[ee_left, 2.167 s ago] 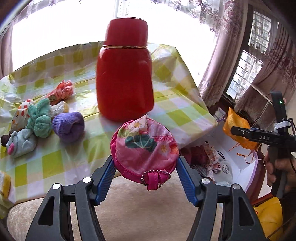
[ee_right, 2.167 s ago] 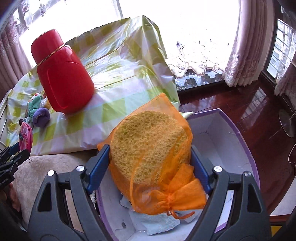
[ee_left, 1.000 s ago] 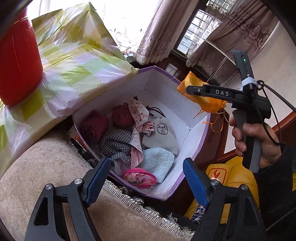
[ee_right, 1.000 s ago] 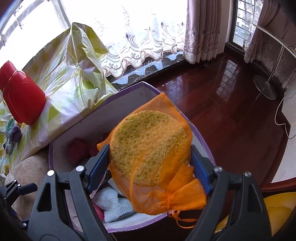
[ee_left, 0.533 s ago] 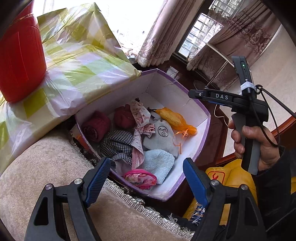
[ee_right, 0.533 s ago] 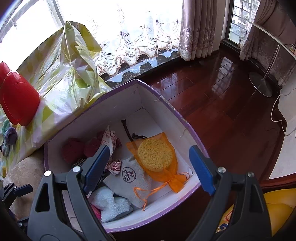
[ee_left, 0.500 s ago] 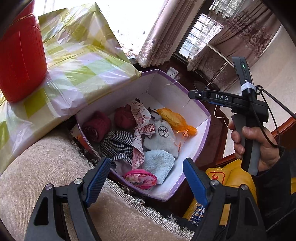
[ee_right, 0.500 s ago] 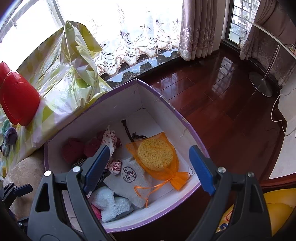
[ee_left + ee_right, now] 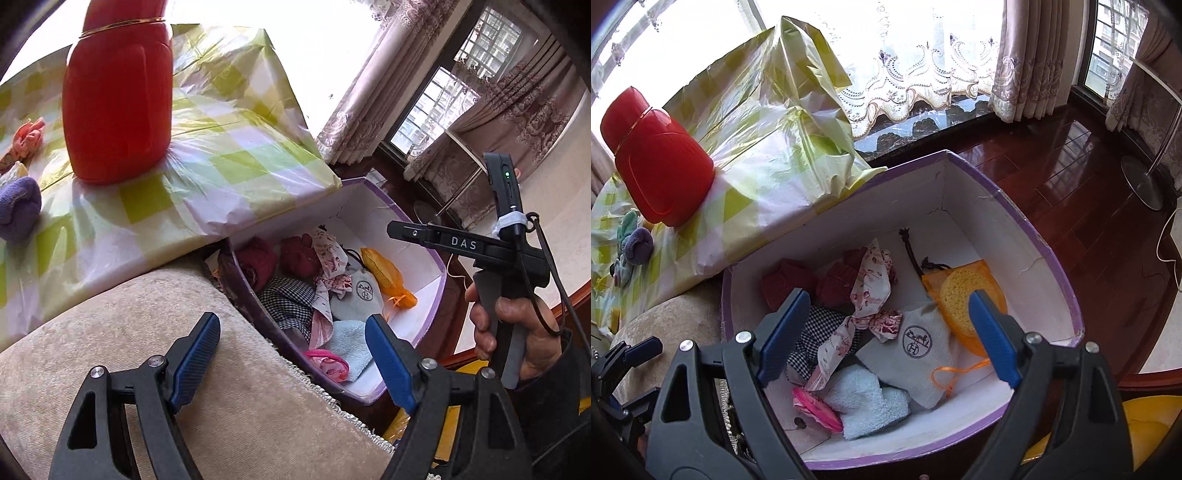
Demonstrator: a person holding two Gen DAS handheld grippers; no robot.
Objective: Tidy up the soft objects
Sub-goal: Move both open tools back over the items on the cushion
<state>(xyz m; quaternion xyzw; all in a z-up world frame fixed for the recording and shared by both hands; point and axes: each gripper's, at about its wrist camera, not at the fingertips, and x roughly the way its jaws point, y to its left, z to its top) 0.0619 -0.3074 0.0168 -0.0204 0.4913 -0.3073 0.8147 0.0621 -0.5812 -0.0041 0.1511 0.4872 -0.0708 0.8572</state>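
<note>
A purple-rimmed white box [image 9: 1052,258] [image 9: 439,266] on the floor holds soft things: the yellow sponge in its orange mesh bag [image 9: 964,291] [image 9: 384,273], a grey pouch [image 9: 916,350], a blue towel [image 9: 864,402], the pink floral pouch [image 9: 816,406] [image 9: 328,365], dark red rolls [image 9: 786,284] and checked cloth. My right gripper [image 9: 886,328] is open and empty above the box. My left gripper [image 9: 291,347] is open and empty over the beige cushion [image 9: 184,369], left of the box. A purple sock ball [image 9: 16,206] and a pink sock [image 9: 27,136] lie on the checked tablecloth.
A tall red flask [image 9: 118,99] [image 9: 657,158] stands on the green-checked tablecloth [image 9: 221,147]. More socks [image 9: 631,240] lie at the table's far side. Dark wooden floor [image 9: 1089,184], curtains and a lamp stand [image 9: 1145,184] lie beyond the box. A yellow object [image 9: 1148,424] sits under my right gripper.
My left gripper dropped the pink floral pouch into the box and my right gripper dropped the orange mesh sponge there. Both now stand open. The left view has swung back toward the table.
</note>
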